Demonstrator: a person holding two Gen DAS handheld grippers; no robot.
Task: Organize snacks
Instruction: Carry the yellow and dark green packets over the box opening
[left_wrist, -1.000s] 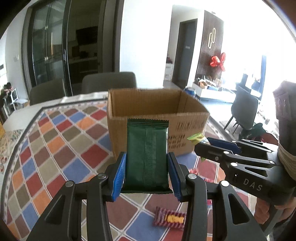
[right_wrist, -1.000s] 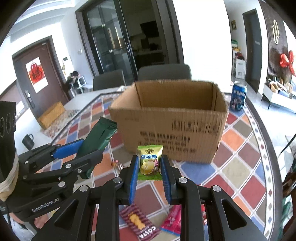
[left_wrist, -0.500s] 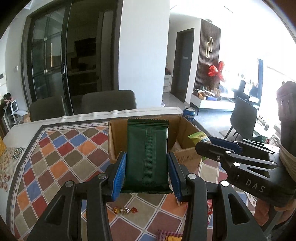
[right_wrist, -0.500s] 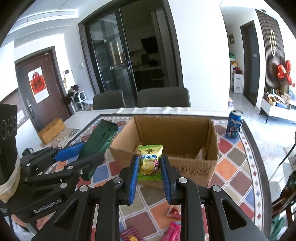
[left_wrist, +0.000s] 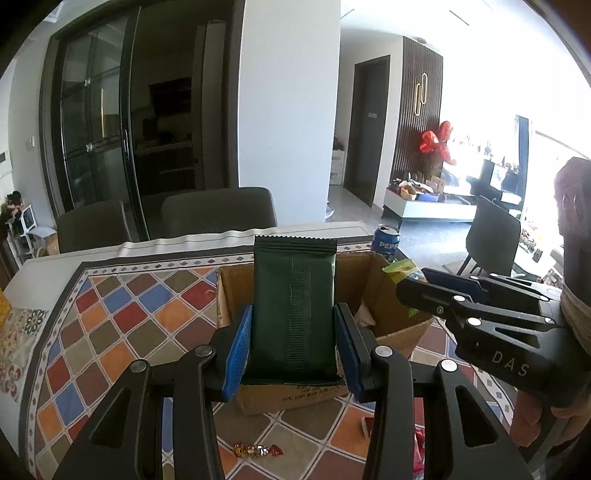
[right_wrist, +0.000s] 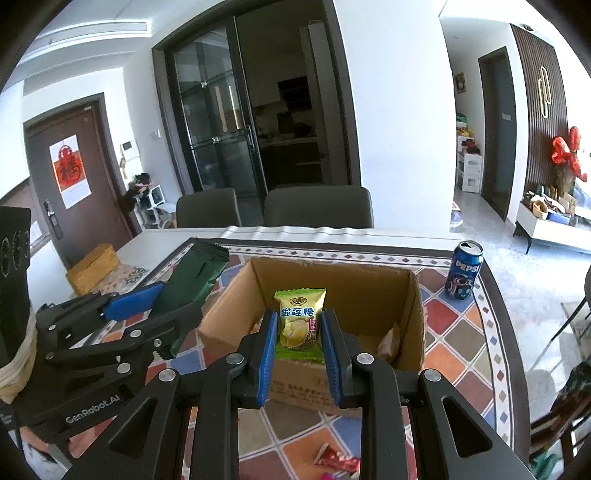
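Observation:
My left gripper (left_wrist: 293, 347) is shut on a dark green snack packet (left_wrist: 294, 314), held upright above the near edge of the open cardboard box (left_wrist: 391, 321). My right gripper (right_wrist: 299, 341) is shut on a small yellow-green durian candy packet (right_wrist: 300, 323), held over the near wall of the same box (right_wrist: 413, 295). Each gripper shows in the other's view: the right one in the left wrist view (left_wrist: 436, 291), the left one with its green packet in the right wrist view (right_wrist: 147, 299). The box holds a pale wrapper at its right side (right_wrist: 389, 341).
The box stands on a table with a colourful diamond-pattern cloth (left_wrist: 129, 314). A Pepsi can (right_wrist: 463, 271) stands right of the box. Loose snacks lie in front: wrapped candies (left_wrist: 256, 450), a red packet (right_wrist: 338, 461). Grey chairs (right_wrist: 317, 206) stand behind the table.
Both grippers have risen with their packets, from level with the box front to above its rim, so its inside now shows. The grips are unchanged.

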